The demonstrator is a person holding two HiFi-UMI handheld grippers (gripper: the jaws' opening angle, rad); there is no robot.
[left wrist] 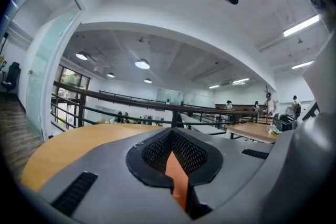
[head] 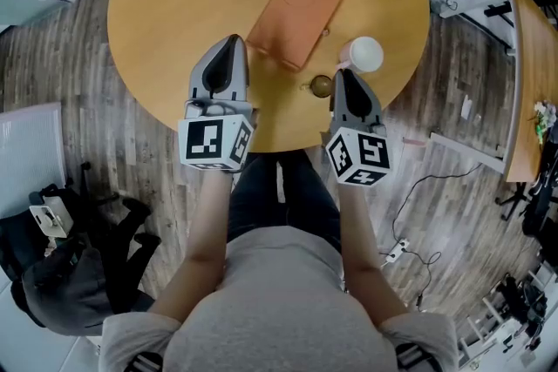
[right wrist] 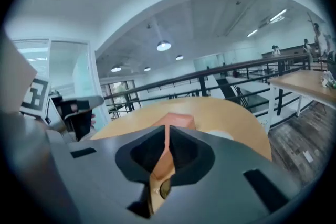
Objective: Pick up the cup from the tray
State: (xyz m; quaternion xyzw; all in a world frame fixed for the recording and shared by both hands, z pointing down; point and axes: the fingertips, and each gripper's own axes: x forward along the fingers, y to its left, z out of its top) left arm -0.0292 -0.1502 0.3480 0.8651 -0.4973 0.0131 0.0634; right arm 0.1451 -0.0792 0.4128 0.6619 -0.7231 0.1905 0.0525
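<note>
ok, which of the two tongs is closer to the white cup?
The right tongs: their tip sits just beside the cup. The left tongs are over on the far side of the tray.

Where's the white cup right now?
Head view: the white cup sits on the round wooden table, right of the orange rectangular tray, just ahead of the right gripper.
</note>
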